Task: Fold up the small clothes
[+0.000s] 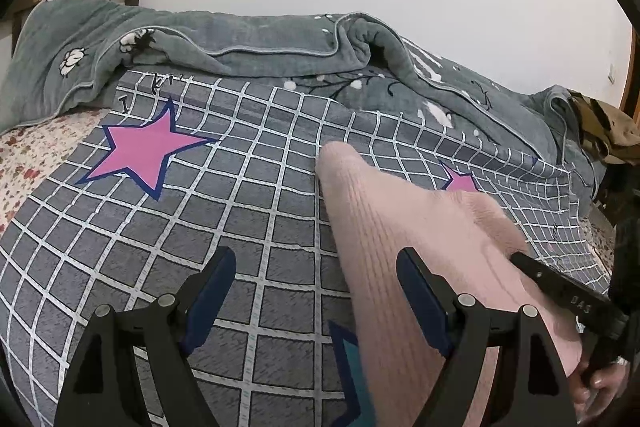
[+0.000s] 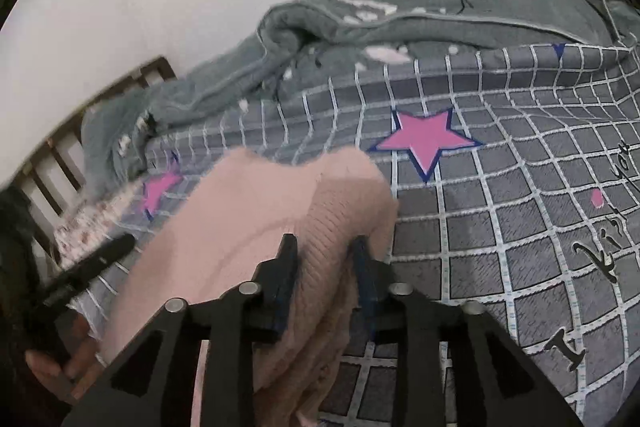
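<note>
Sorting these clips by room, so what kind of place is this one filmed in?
Most likely a bedroom: a bed with a grey checked sheet printed with pink stars, a rumpled grey-green blanket along the wall, and a dark wooden bed frame at one end.

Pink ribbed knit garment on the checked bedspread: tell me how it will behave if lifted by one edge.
The pink ribbed knit garment will probably flop and drape: it already bunches in soft rounded folds where the right hand-held gripper pinches it. It likely won't slip, since the fuzzy ribbed surface should catch on the pads. Expect the free end to drag across the grey checked bedspread.
</note>
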Available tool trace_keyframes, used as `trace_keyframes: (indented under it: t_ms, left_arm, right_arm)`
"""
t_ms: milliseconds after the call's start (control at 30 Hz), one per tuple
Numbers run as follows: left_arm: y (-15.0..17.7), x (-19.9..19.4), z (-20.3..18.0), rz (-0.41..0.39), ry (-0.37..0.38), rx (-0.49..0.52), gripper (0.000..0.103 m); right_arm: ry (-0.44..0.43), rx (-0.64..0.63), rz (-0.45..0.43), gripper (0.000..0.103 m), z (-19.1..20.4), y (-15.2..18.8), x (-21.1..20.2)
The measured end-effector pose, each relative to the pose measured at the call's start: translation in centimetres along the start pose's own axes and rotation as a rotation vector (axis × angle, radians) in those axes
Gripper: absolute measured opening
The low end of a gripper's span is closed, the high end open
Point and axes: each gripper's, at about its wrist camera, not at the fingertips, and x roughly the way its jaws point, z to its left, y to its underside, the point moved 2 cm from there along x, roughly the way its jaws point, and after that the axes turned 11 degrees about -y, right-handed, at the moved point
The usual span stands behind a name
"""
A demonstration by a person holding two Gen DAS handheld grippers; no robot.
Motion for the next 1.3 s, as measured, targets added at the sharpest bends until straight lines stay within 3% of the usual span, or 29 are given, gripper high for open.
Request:
trace_keyframes:
  t_ms: [100, 167, 233, 267, 400, 500, 733, 1067, 1300]
  left_arm:
    - [0.2, -0.2, -0.2, -0.004, 0.001, 0.015, 0.082]
    - [0.4, -0.3, -0.4, -0.007, 0.002, 0.024, 0.082]
    - [0.5, -0.4, -0.5, -0.007, 0.003, 0.026, 0.082]
    - [0.6, -0.4, -0.5, -0.006, 0.005, 0.025, 0.082]
    - [0.9, -0.8, -0.8, 0.002, 0.035, 0.018, 0.082]
    - [1.6, -1.1, -1.5, 0.003, 0.037, 0.039, 0.082]
    - [2.9, -2.0, -2.6, -0.023, 0.009, 0.089, 0.082]
    - [3.7, -3.4, -2.1, -0.013, 0.029, 0.077, 0.082]
    - [5.4, -4.4, -2.5, 0.006, 0.054, 0.099, 0.082]
  right_arm:
    - [0.034, 0.001, -0.014, 0.017, 0.3, -0.1, -0.6]
    - [0.06, -0.034, -0.041, 0.025, 1.3, -0.1, -1.7]
    - [0.074, -0.082, -0.077, 0.04, 2.3, 0.2, -2.7]
    - [0.077, -0.104, -0.088, 0.042, 2.8, 0.5, -3.1]
    - [0.071, -0.197, -0.075, 0.043, 4.3, 2.2, -3.5]
    - [0.143, -0.264, -0.042, 0.044, 4.3, 3.3, -2.4]
    - [0.104, -0.179, -0.028, 0.051, 2.7, 3.2, -2.9]
    - [0.125, -0.228, -0.053, 0.051, 4.1, 3.6, -4.6]
    - [0.132, -0.188, -0.035, 0.051, 3.3, 4.8, -5.2]
